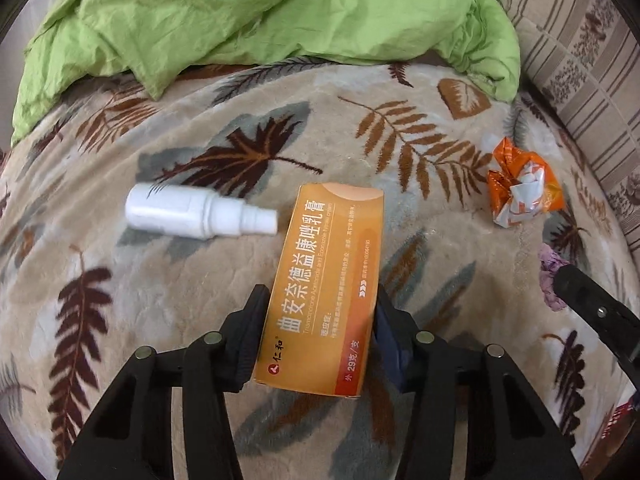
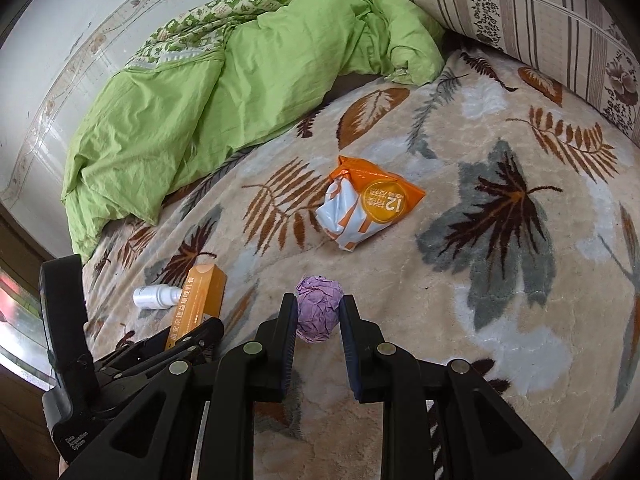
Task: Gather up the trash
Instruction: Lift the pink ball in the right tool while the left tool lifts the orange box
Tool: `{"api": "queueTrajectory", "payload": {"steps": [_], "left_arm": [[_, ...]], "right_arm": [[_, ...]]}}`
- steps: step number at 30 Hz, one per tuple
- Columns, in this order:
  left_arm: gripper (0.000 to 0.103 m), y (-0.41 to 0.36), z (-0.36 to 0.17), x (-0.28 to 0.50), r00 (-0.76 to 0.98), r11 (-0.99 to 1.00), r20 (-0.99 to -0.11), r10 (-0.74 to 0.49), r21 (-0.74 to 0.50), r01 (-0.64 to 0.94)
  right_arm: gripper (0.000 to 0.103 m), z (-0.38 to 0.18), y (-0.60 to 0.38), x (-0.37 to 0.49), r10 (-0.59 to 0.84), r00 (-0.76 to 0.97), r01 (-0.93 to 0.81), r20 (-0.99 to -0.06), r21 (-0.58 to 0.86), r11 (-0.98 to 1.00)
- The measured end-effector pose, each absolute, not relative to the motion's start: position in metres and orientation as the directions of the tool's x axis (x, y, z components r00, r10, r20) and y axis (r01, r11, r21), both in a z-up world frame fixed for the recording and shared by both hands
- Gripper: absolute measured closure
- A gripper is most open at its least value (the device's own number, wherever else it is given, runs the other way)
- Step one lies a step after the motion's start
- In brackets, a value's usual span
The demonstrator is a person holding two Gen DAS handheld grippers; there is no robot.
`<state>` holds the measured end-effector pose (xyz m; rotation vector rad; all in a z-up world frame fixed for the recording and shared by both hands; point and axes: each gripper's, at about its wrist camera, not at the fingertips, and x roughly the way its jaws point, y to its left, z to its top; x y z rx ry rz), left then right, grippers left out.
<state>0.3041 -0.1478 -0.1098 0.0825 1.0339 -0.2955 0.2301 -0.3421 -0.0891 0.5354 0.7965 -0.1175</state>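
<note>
Nearest, left gripper: jaws drawn in against the long sides of an orange box, pinching its near end; the far end lies on the blanket.

Nearest, right gripper: jaws pressed onto a purple paper ball, gripped at its sides, low over the blanket.

Middle, white bottle: lying on its side, loose, just beside the far left edge of the box.

Middle, orange wrapper: crumpled, loose on the blanket, well apart from both tools.

Far, green quilt: bunched along the wall. Striped pillow: at the right.

No bin in view.

Risks, as judged:
- Box is held near one end only; on lifting it may pivot and slip out.
- Thin cardboard may buckle under the squeeze and loosen the hold.
- Swinging the box could knock the bottle and set it rolling.
- Paper ball is soft; it may compress and drop out.
- The two tools sit close together; they may collide.
</note>
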Motion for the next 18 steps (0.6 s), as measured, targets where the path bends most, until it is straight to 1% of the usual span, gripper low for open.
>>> {"api": "queueTrajectory", "payload": {"steps": [7,10,15,18], "left_arm": [[0.054,-0.104,-0.092,0.244,0.519,0.965,-0.823,-0.231,-0.127,0.228],[0.054,-0.086,-0.081,0.218,0.553,0.973,-0.806,-0.211,-0.12,0.195],[0.054,-0.055,-0.058,0.163,0.624,0.98,-0.756,-0.199,-0.147,0.135],[0.054,-0.048,-0.052,0.141,0.666,0.986,-0.727,-0.165,-0.124,0.109]], "right_arm": [[0.08,-0.082,-0.317,0.22,0.132,0.706,0.228,-0.696,0.399,0.888],[0.08,-0.077,-0.295,0.209,0.157,0.708,0.164,-0.689,0.376,0.912],[0.08,-0.062,-0.268,0.184,0.17,0.735,0.079,-0.657,0.331,0.94],[0.081,-0.055,-0.261,0.167,0.164,0.75,0.054,-0.641,0.306,0.951]]}}
